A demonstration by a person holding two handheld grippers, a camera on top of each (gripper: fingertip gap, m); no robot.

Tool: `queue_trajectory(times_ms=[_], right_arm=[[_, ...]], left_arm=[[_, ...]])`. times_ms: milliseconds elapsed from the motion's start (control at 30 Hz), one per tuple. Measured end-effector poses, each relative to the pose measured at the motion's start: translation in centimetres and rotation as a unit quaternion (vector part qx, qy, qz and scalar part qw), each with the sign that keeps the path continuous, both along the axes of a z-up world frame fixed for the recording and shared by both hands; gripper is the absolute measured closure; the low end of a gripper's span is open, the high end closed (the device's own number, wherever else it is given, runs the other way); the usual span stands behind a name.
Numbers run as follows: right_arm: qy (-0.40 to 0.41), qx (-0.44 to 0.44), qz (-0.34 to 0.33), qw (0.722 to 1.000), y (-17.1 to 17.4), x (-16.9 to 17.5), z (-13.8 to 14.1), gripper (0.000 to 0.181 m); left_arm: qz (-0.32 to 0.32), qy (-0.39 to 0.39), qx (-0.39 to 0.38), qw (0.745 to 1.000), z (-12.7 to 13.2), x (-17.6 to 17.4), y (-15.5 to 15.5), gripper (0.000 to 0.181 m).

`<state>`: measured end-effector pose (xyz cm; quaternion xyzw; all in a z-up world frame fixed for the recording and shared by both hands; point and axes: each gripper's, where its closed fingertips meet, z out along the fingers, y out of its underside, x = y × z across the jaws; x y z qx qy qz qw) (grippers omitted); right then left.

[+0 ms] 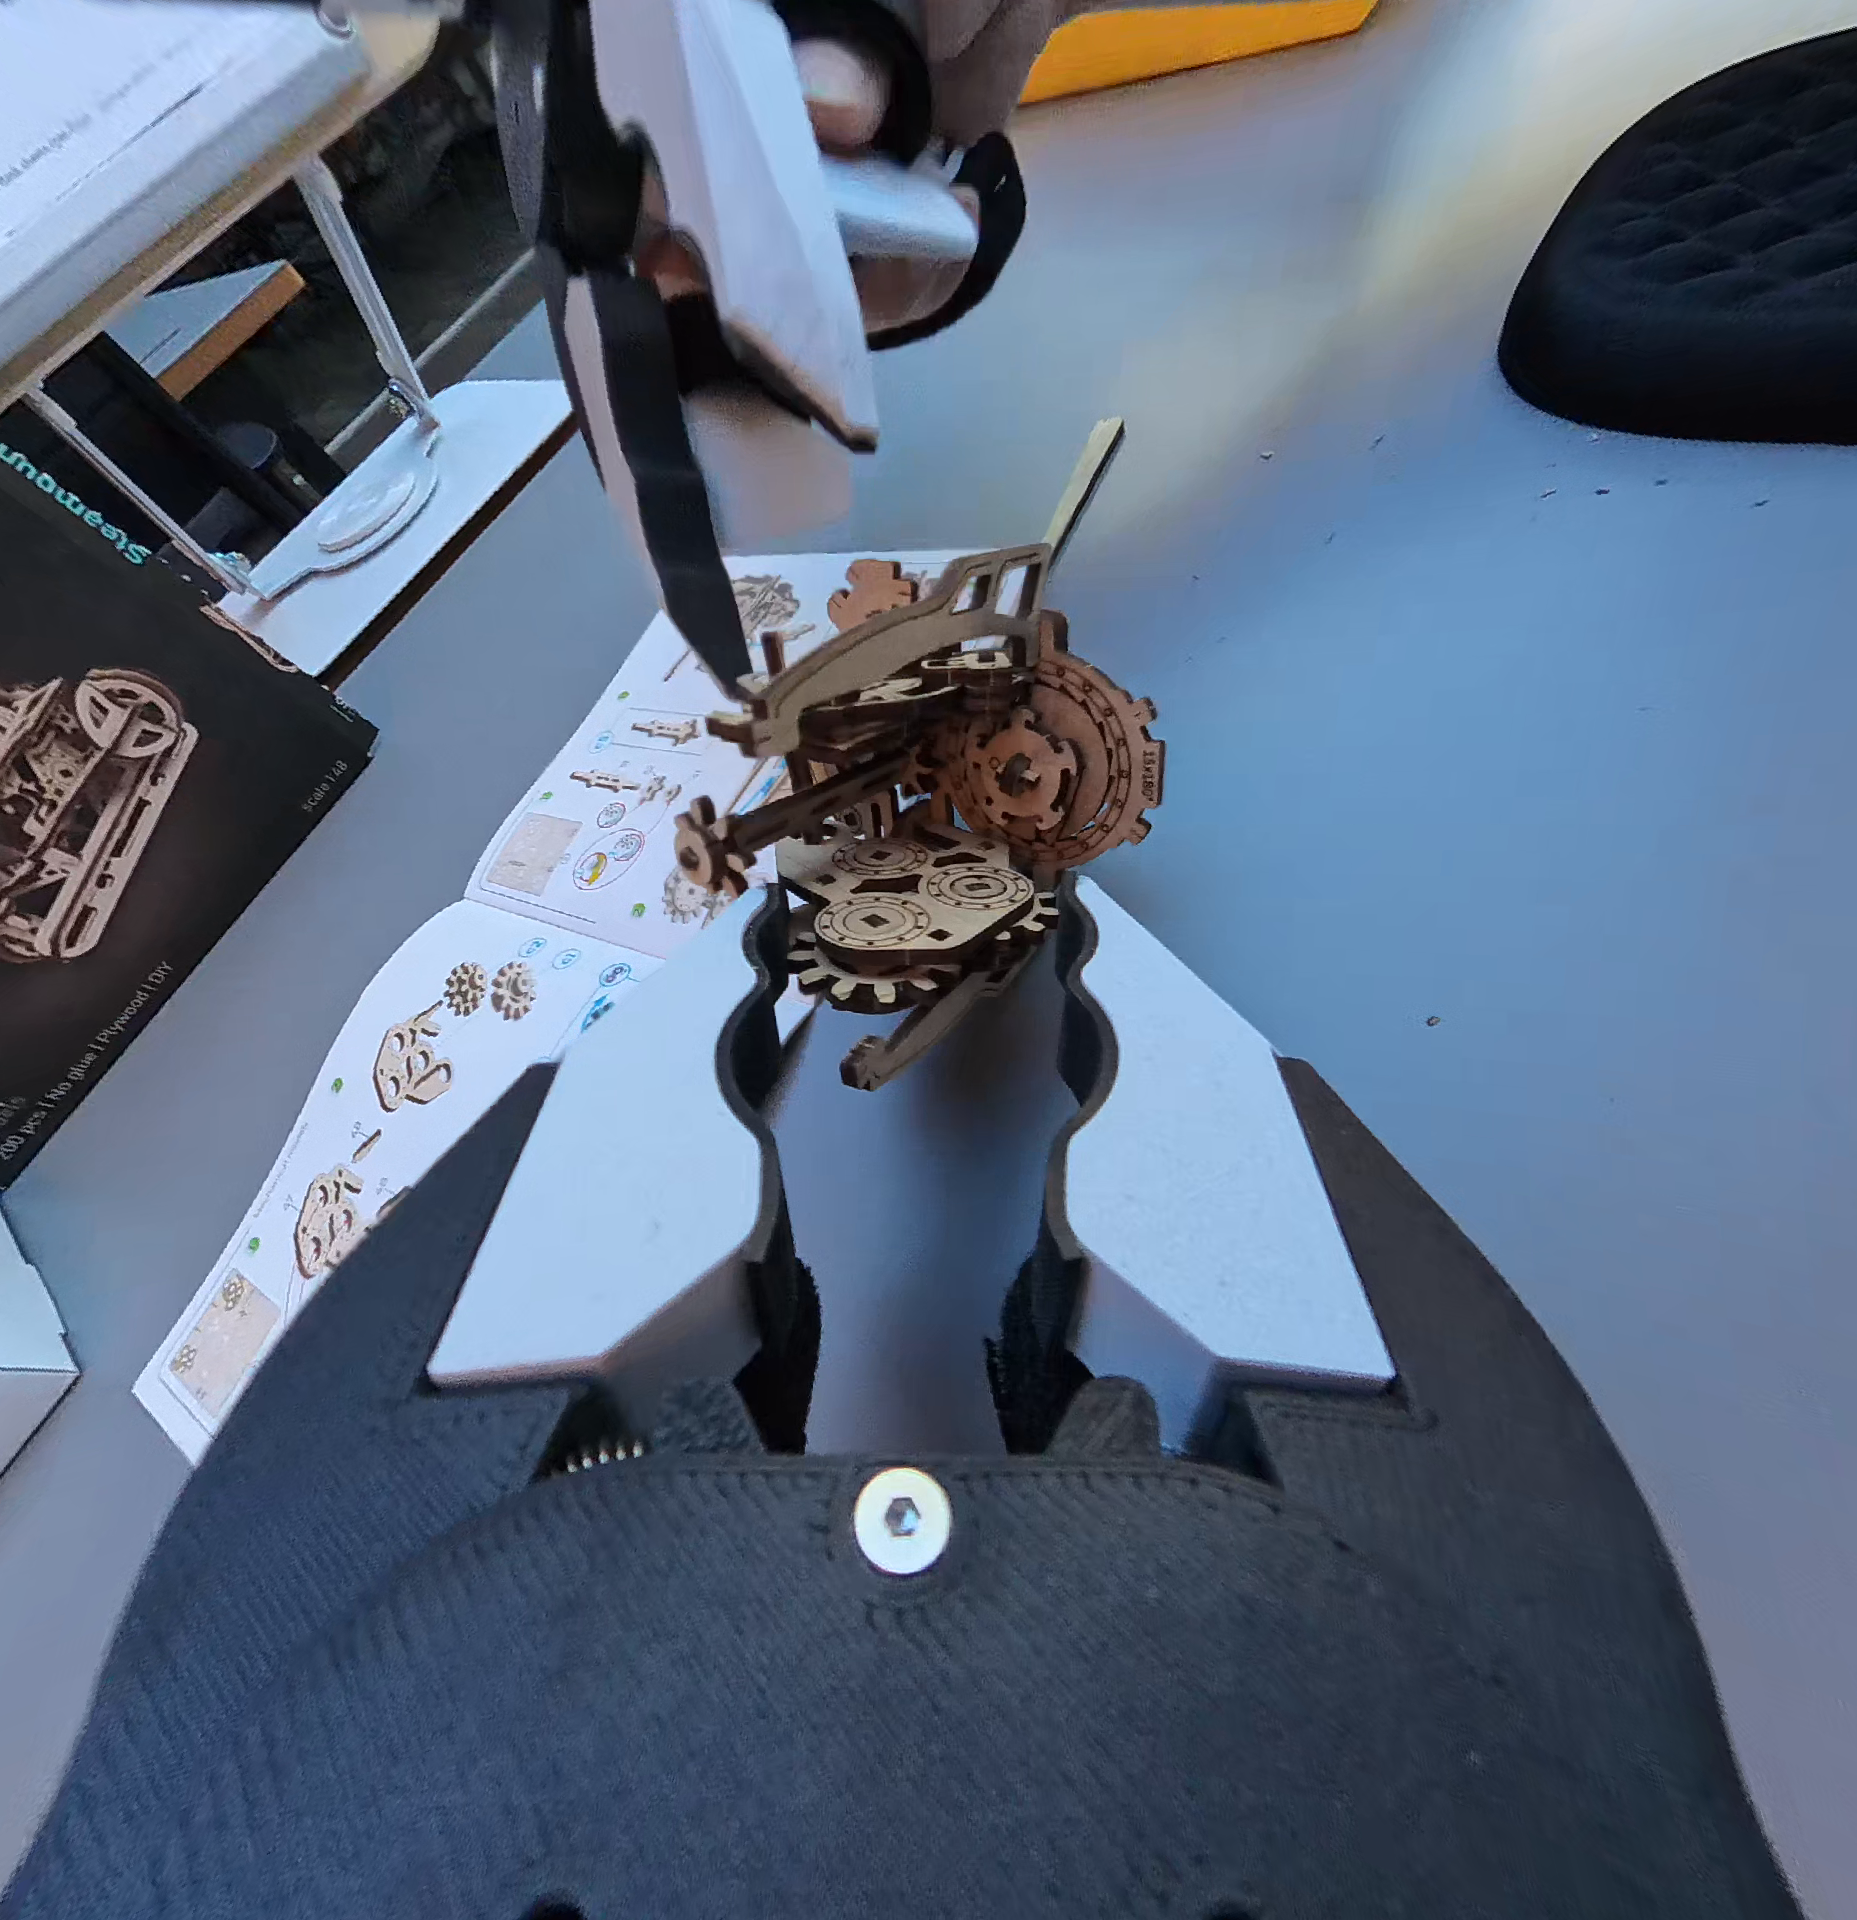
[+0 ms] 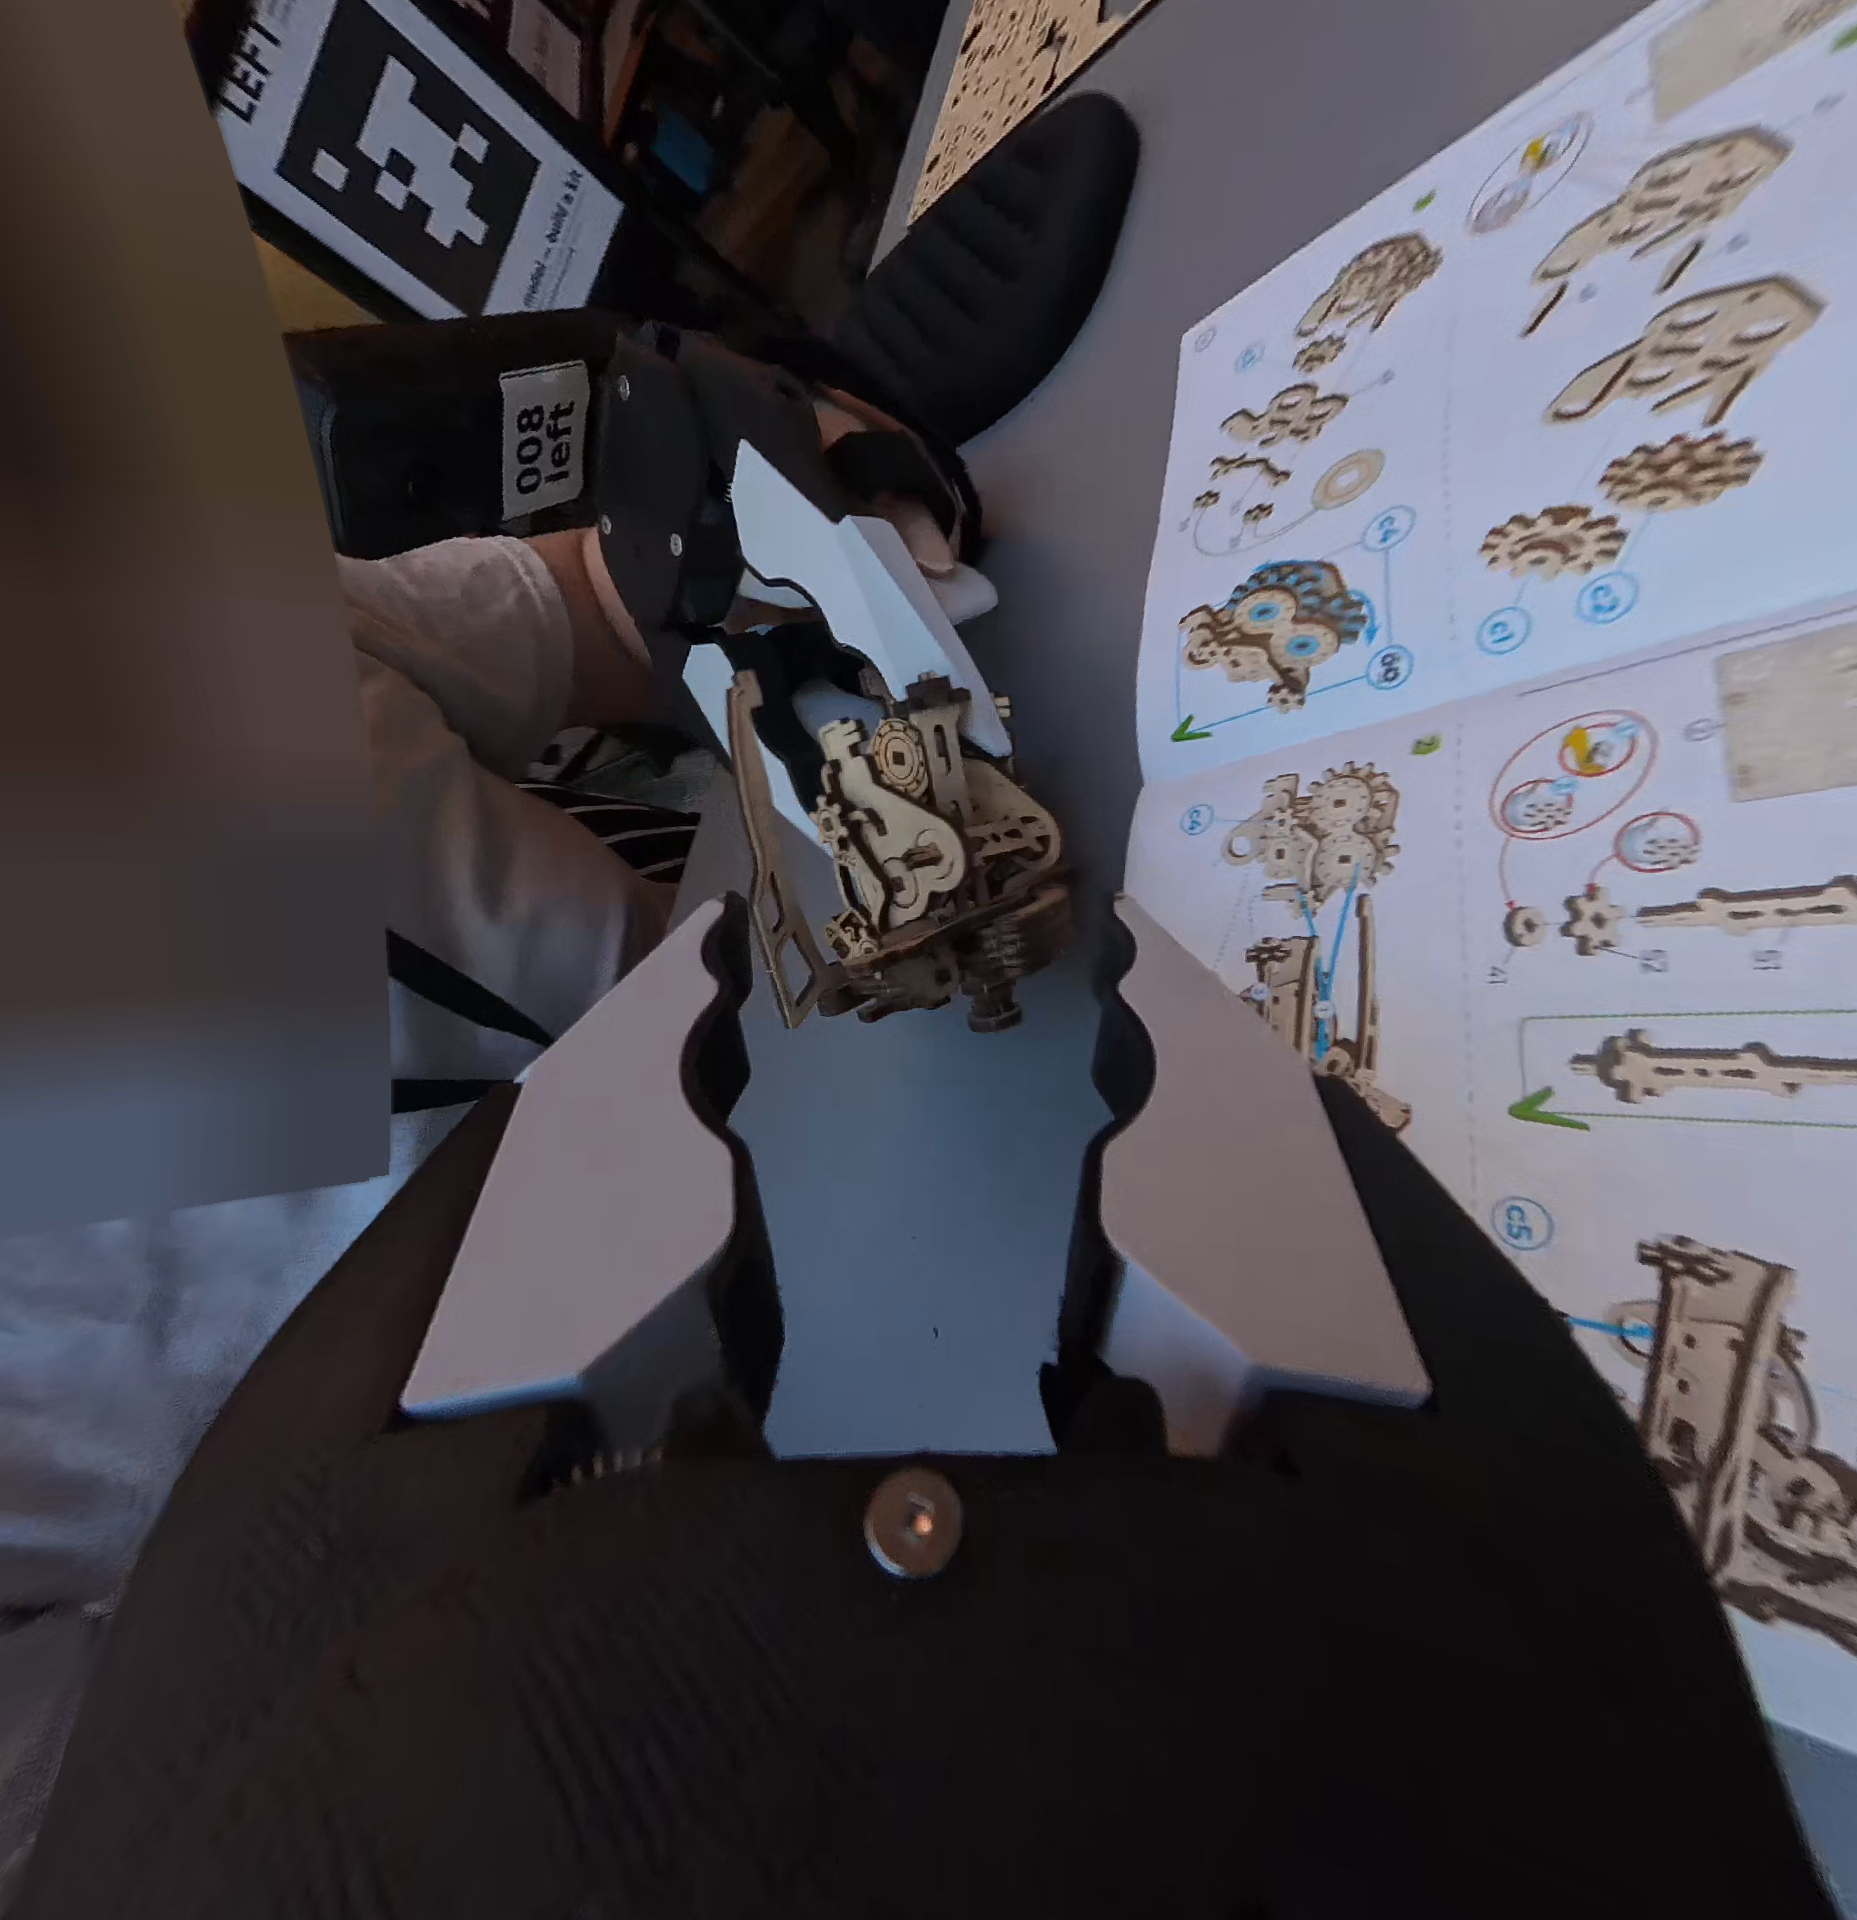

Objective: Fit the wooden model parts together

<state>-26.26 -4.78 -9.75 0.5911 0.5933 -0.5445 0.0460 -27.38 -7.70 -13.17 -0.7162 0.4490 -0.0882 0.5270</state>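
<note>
my left gripper [image 1: 908,935] is clamped on the half-built wooden model [image 1: 934,790] at its tips. my right gripper [image 2: 919,966] stands apart, empty, just short of it. gears and frame are joined; judging by the instruction sheet [image 2: 1526,623], more remains.

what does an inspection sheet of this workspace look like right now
surface: grey table, a few dark specks
job's things: wooden model partly built, off the table
clutter: unfolded instruction sheet; dark kit box; black cushion
grippers: left gripper shut on the model's gear end; right gripper open, one of its fingers touching the model's frame
cables: nothing seen
surroundings: white stand at the table edge; a person's sleeve
</note>
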Motion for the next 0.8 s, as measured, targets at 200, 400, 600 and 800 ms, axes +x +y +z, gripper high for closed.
queue_trajectory(times_ms=[200, 400, 600, 800], right_arm=[[0.058, 0.127, -0.035, 0.990, -1.3, 0.5, 0.5, 0.110], [0.065, 0.229, -0.095, 0.967, -1.6, -0.1, -1.4, 0.110], [0.051, 0.246, -0.117, 0.961, -1.2, 0.0, -2.2, 0.117], [0.049, 0.225, -0.140, 0.963, -0.6, -0.2, -2.2, 0.127]], left_arm=[[0.020, 0.001, 0.003, 1.000, 0.0, -0.4, 0.6, 0.131], [0.025, 0.011, 0.020, 0.999, 0.1, -0.4, 0.6, 0.131], [0.029, 0.014, 0.025, 0.999, 0.1, -0.4, 0.6, 0.130], [0.046, 0.039, 0.036, 0.998, -0.3, -0.7, 0.9, 0.130]])
